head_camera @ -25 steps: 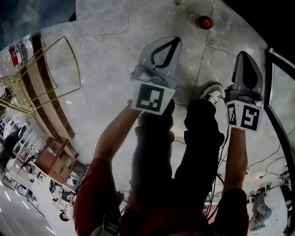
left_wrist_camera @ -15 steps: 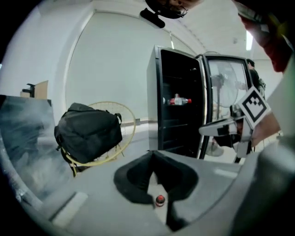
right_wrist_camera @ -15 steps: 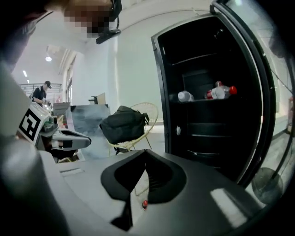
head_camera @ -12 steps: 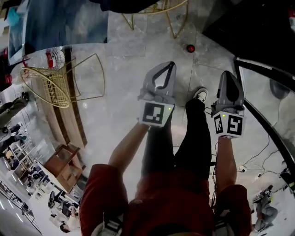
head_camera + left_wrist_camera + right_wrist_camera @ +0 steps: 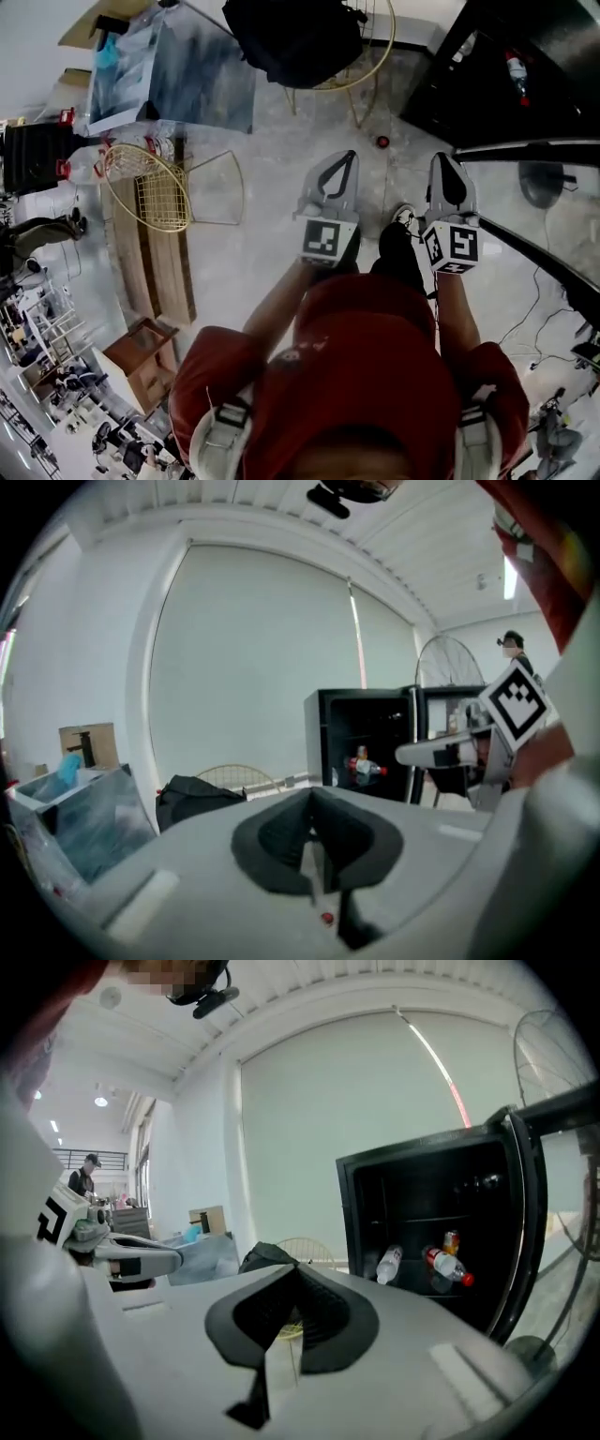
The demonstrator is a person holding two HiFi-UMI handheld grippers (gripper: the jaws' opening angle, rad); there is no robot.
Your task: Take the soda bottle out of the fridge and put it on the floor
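Both grippers are up in front of the open black fridge point(image 5: 370, 1190). The left gripper point(image 5: 346, 157) has its jaws pressed together with nothing in them. The right gripper point(image 5: 448, 159) is closed and empty too. Inside on the lower shelf lies the soda bottle point(image 5: 447, 1267), tipped on its side, with a clear body, a red label and a red cap pointing toward the door. Just beside it lies a paler clear bottle point(image 5: 389, 1265), and a small orange can point(image 5: 451, 1240) stands behind.
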